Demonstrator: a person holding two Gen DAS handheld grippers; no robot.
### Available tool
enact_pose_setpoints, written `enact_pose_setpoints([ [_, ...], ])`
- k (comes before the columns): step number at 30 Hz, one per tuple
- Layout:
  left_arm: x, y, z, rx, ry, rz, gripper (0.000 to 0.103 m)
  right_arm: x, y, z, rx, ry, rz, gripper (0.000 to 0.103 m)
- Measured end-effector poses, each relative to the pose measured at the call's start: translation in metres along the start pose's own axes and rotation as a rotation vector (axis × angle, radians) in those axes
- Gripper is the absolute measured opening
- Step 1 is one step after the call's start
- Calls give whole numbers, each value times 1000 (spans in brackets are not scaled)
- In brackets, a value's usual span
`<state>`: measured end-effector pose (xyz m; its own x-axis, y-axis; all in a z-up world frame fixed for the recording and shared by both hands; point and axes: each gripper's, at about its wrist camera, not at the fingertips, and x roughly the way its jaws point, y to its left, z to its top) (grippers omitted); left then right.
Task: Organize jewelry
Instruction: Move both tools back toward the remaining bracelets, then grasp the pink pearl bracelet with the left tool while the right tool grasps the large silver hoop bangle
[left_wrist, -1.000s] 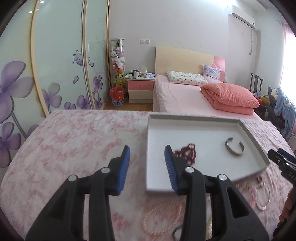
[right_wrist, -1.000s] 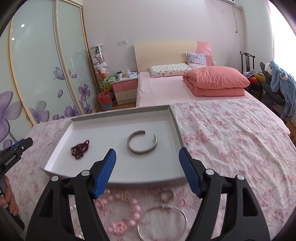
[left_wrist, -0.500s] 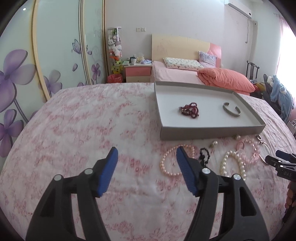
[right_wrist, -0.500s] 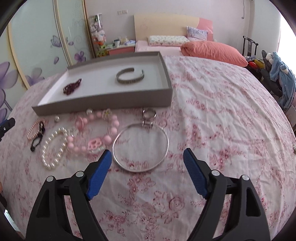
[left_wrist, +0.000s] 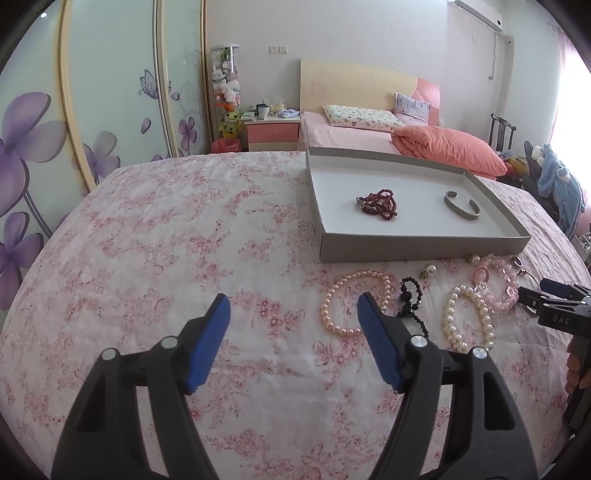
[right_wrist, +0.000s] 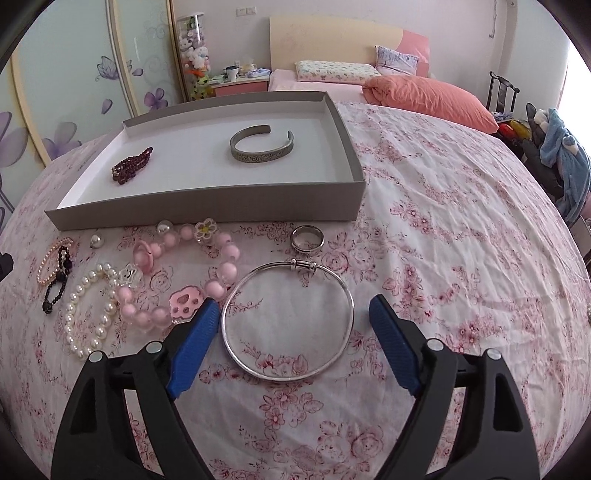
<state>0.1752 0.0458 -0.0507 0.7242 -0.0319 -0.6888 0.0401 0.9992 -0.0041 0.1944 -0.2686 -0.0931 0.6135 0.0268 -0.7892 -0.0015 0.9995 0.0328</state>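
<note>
Two sets of blue-padded tongs hang over a floral-covered tabletop (right_wrist: 424, 206) strewn with jewelry. In the right wrist view, the right tongs (right_wrist: 290, 326) are closing, pads clear of a silver bangle (right_wrist: 288, 321) lying between them at lower centre. Only this view shows a ring (right_wrist: 306, 238) just above the bangle. The left wrist view shows the left tongs (left_wrist: 293, 323) opening over bare cloth, a pink pearl bracelet (left_wrist: 354, 301) beside the right-hand pad. A grey tray (right_wrist: 207, 206) holds a dark red bead strand (right_wrist: 131, 164) and a metal cuff (right_wrist: 262, 147).

One tray (right_wrist: 207, 201), seven bracelets (right_wrist: 288, 321), one ring (right_wrist: 307, 237), two grippers (right_wrist: 291, 328).
</note>
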Motion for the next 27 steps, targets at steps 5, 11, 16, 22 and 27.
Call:
enact_pose_setpoints([
  [5,6,-5,1,16,20,-6,70,-4,-2,-6,3,0,5,73],
  [11,22,-14,4,70,69,5,67,-6,-3,-8,3,-1,7,73],
  [16,42,-16,12,62,123,-19,48,-6,-3,-8,3,-1,7,73],
  [22,57,-28,11,112,159,-25,38,-6,-3,-8,2,0,6,73],
  [27,58,-32,13,118,163,-44,31,-6,-4,-9,2,0,6,74],
])
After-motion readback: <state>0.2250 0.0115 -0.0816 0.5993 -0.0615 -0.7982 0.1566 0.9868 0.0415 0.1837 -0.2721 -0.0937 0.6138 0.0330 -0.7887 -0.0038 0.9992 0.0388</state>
